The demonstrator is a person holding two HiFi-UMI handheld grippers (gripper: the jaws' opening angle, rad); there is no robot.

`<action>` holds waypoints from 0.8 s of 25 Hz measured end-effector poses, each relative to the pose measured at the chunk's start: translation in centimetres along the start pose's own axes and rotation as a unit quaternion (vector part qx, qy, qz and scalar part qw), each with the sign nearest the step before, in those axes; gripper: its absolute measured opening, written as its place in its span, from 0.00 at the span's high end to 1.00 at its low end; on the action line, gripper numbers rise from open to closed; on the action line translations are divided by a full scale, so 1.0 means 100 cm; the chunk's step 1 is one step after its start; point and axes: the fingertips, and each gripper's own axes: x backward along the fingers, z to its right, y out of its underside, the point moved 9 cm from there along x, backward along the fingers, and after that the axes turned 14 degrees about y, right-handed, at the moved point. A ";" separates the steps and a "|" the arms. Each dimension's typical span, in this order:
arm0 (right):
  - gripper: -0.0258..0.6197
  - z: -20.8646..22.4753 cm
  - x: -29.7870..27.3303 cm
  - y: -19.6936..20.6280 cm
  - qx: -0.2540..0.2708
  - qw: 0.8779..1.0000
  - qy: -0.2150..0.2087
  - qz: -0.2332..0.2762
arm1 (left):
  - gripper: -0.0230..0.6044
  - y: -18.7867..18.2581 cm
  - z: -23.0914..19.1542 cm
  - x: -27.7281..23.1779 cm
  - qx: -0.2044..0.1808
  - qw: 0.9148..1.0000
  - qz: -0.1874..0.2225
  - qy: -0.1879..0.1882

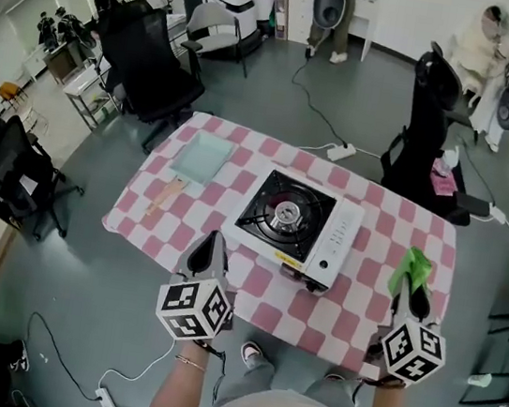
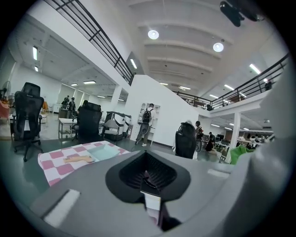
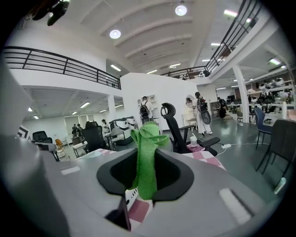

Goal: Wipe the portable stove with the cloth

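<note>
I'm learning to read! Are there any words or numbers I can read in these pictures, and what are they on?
No words or numbers can be read here.
A yellow sticker on the stove: print too small to read.
The marker cubes: only black-and-white squares, no letters.

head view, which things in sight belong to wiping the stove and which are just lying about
For the job: portable stove; green cloth, clamped in the right hand-held gripper.

Lying about: pale green mat; wooden utensil beside it; power strip.
</note>
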 end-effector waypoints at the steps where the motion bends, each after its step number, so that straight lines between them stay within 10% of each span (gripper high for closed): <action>1: 0.81 -0.005 0.000 0.000 -0.003 1.000 0.006 0.002 | 0.96 -0.003 -0.007 0.000 -0.002 1.000 -0.001 0.004; 20: 0.81 -0.043 -0.032 0.017 -0.047 0.999 -0.010 -0.002 | 0.96 0.002 -0.058 -0.047 0.007 0.998 -0.035 0.046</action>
